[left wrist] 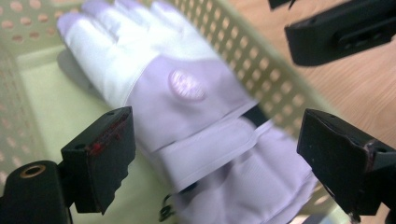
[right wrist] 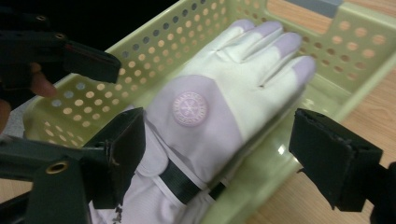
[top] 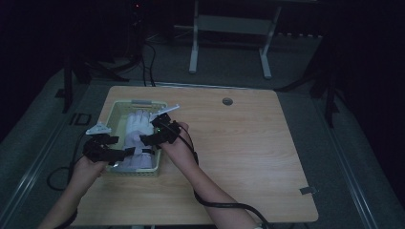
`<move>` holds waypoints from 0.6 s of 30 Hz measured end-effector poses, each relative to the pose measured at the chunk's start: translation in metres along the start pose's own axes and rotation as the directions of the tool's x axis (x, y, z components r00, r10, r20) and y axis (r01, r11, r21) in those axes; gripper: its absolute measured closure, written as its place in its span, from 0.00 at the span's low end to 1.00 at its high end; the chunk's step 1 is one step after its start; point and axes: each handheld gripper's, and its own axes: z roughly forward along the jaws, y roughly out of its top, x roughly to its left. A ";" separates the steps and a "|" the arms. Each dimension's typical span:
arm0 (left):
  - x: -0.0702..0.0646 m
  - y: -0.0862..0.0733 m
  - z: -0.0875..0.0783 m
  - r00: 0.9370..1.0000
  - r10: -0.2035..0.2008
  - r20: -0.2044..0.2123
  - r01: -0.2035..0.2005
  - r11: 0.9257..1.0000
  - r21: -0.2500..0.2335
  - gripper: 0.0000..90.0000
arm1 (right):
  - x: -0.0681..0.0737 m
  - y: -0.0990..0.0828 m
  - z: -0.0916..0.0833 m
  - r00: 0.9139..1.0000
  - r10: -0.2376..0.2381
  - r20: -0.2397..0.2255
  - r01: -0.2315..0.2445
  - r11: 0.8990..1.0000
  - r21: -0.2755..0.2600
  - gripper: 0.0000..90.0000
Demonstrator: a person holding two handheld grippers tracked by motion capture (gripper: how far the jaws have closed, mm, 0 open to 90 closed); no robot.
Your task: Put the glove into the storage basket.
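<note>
A pale wooden table (top: 248, 157) is standing on grey flooring, a round grommet hole (top: 227, 101) sitting toward twelve o'clock. A light green perforated basket (top: 114, 112) is resting directly on it toward nine o'clock, and a black cable (top: 224, 206) is trailing across its six o'clock edge.

On the wooden table (top: 239, 157) a pale green basket (top: 116, 110) sits at the left, with a white glove (top: 138, 125) lying inside it. The left tool (top: 125, 153) and right tool (top: 145, 140) hover close together over the basket's near end, above the glove's cuff.
</note>
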 end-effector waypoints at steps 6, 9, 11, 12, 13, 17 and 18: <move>-0.018 0.006 -0.001 0.999 0.021 0.029 -0.020 0.999 -0.048 0.13 | -0.012 -0.006 -0.011 1.000 -0.007 0.006 0.007 1.000 -0.006 0.18; -0.030 0.009 0.005 0.998 0.059 0.039 -0.058 0.998 -0.031 0.13 | -0.017 -0.011 -0.019 1.000 -0.011 0.014 0.011 1.000 -0.014 0.18; -0.039 0.011 0.008 0.996 0.081 0.044 -0.080 0.997 -0.020 0.13 | -0.019 -0.012 -0.021 1.000 -0.011 0.017 0.011 1.000 -0.019 0.18; -0.043 0.012 0.010 0.995 0.086 0.041 -0.085 0.996 -0.018 0.13 | -0.024 -0.015 -0.027 1.000 -0.004 0.017 0.004 1.000 -0.022 0.18; -0.046 0.013 0.011 0.995 0.086 0.041 -0.085 0.996 -0.023 0.13 | -0.026 -0.016 -0.029 1.000 -0.004 0.017 0.004 1.000 -0.023 0.18; -0.062 0.014 0.016 0.997 0.073 0.039 -0.071 0.996 -0.051 0.13 | -0.035 -0.021 -0.039 0.999 -0.019 0.036 0.020 0.999 -0.025 0.17; -0.066 0.014 0.018 0.997 0.076 0.034 -0.075 0.996 -0.049 0.13 | -0.038 -0.022 -0.041 0.999 -0.022 0.047 0.023 0.999 -0.025 0.17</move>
